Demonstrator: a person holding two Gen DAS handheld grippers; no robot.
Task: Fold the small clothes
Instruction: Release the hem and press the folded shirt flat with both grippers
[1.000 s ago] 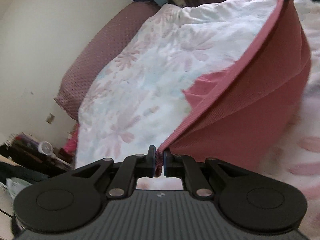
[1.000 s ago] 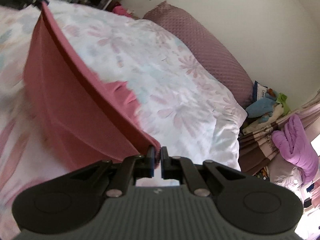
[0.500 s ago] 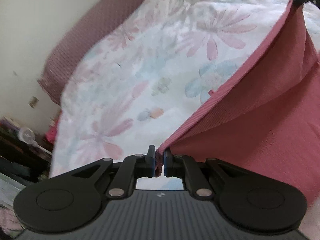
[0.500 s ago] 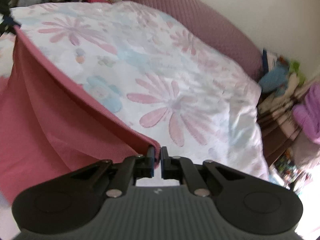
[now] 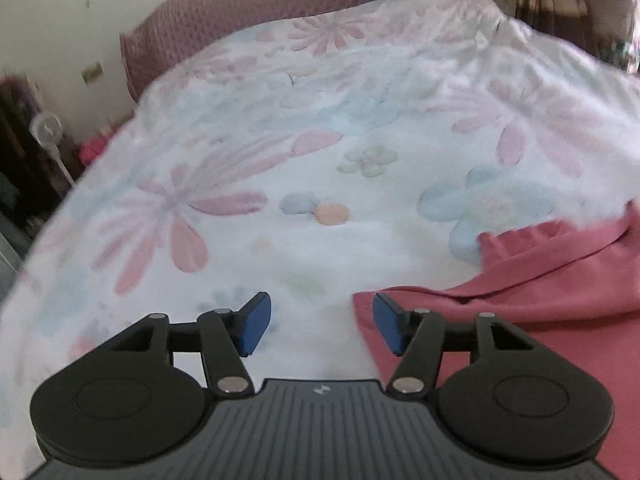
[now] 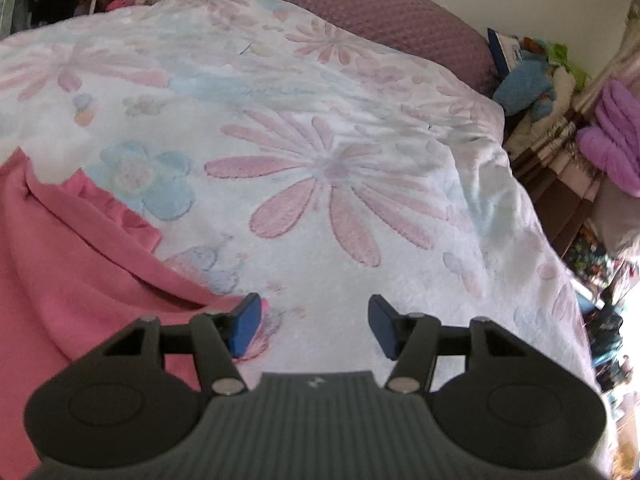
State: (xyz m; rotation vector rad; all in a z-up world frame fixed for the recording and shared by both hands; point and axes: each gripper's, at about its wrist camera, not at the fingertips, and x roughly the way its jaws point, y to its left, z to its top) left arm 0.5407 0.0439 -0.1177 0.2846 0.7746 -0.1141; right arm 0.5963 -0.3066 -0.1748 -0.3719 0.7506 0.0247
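Pink cloth now lies released on the bed, between our left claw and right claw, both wide; folding can begin.

Two wrist cameras look low and close across a white fleece blanket with pastel flowers, toward a mauve dotted bolster; both views share the blanket, bolster and a crumpled pink garment.
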